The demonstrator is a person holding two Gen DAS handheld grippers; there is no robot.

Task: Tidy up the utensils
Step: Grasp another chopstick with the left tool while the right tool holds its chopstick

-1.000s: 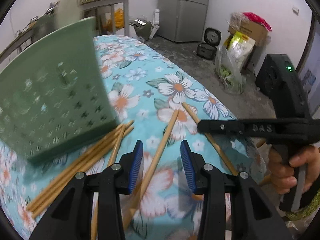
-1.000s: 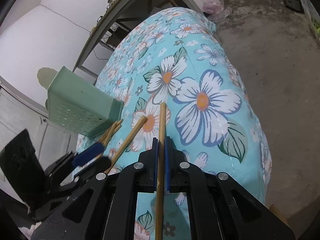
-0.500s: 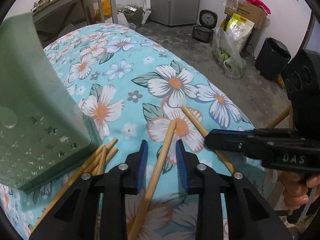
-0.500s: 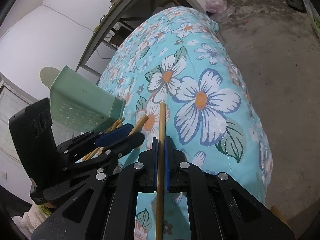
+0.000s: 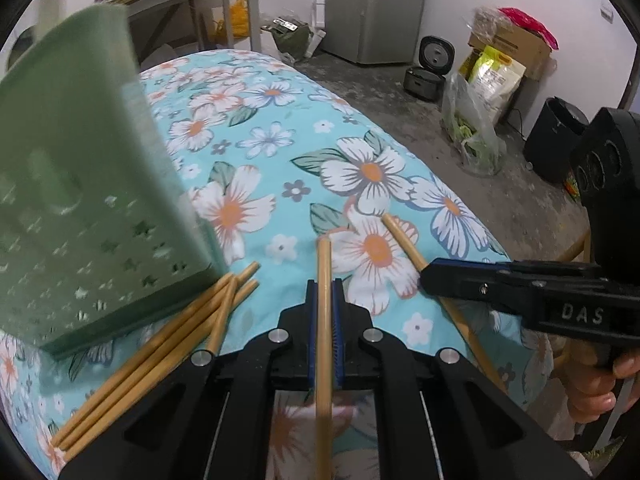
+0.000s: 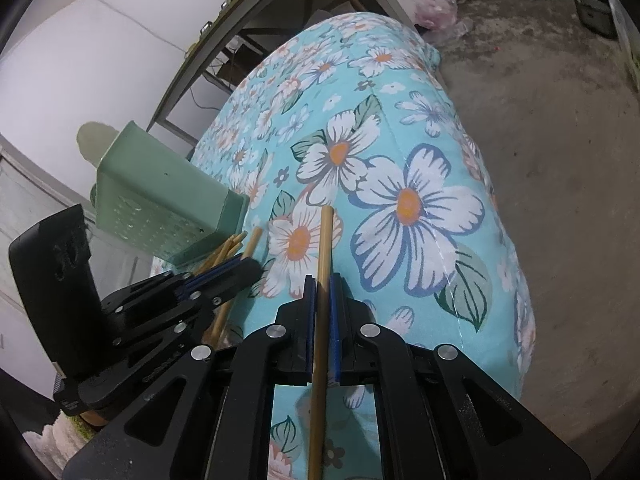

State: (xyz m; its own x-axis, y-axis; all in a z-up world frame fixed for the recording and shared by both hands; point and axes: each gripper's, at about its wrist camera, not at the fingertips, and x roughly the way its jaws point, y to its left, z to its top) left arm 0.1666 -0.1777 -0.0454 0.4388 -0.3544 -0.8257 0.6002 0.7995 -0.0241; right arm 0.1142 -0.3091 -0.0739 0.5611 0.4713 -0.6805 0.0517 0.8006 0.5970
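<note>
Both grippers clamped on a chopstick each: left gripper [image 5: 324, 312] on stick [image 5: 323, 276], right gripper [image 6: 322, 312] on another stick [image 6: 324, 248]. Probs headed for the green holder [image 5: 80, 184] at 10 o'clock w/ the loose sticks [image 5: 192, 332] under it.

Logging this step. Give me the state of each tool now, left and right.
Left tool: closed on a chopstick.
Right tool: closed on another chopstick.

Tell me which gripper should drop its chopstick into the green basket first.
Left, probably. Both are shut on a chopstick, but the left gripper sits right beside the green basket; the right gripper is farther out, with the left between it and the basket.
</note>
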